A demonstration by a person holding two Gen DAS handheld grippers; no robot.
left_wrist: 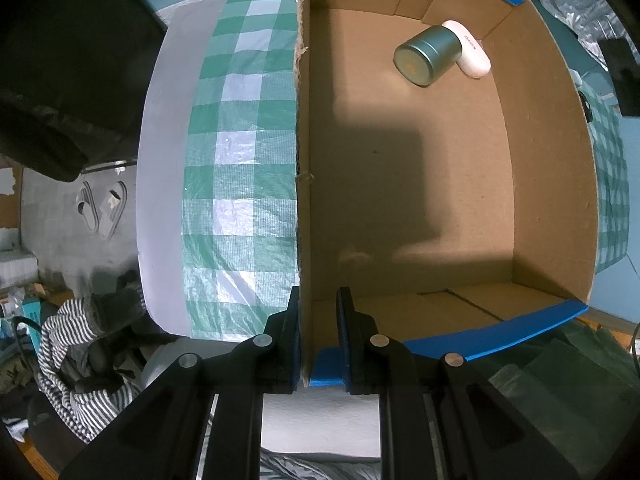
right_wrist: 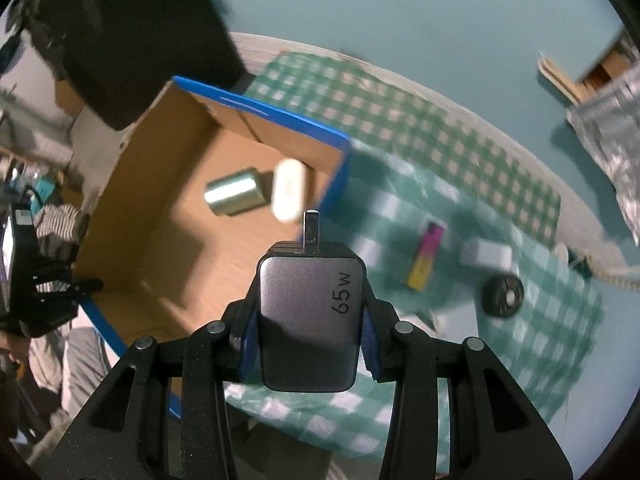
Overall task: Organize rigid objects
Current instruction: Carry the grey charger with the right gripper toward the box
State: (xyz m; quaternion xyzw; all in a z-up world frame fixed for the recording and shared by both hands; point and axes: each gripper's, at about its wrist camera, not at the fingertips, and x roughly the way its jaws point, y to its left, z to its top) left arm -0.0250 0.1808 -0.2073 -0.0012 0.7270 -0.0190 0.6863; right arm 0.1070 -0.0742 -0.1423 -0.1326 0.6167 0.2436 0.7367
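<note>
My left hand-held gripper [left_wrist: 318,336] straddles the box [left_wrist: 416,184] at its left wall, one finger outside and one inside; the inner pad stands off the cardboard, so I cannot tell whether the wall is truly pinched. The box sits on the checked cloth [left_wrist: 236,152] over the surface. Inside, at the far end, a green tin [left_wrist: 426,56] lies on its side, touching a white case [left_wrist: 470,50] just behind it.

My right hand-held gripper [right_wrist: 310,320] is clamped on a grey charger [right_wrist: 310,320] marked 65W, its prong pointing forward, held above the box's near right corner. On the cloth to the right of the box lie a pink-and-yellow lighter [right_wrist: 426,256], a pale block [right_wrist: 486,256] and a black disc [right_wrist: 503,294], all blurred.
</note>
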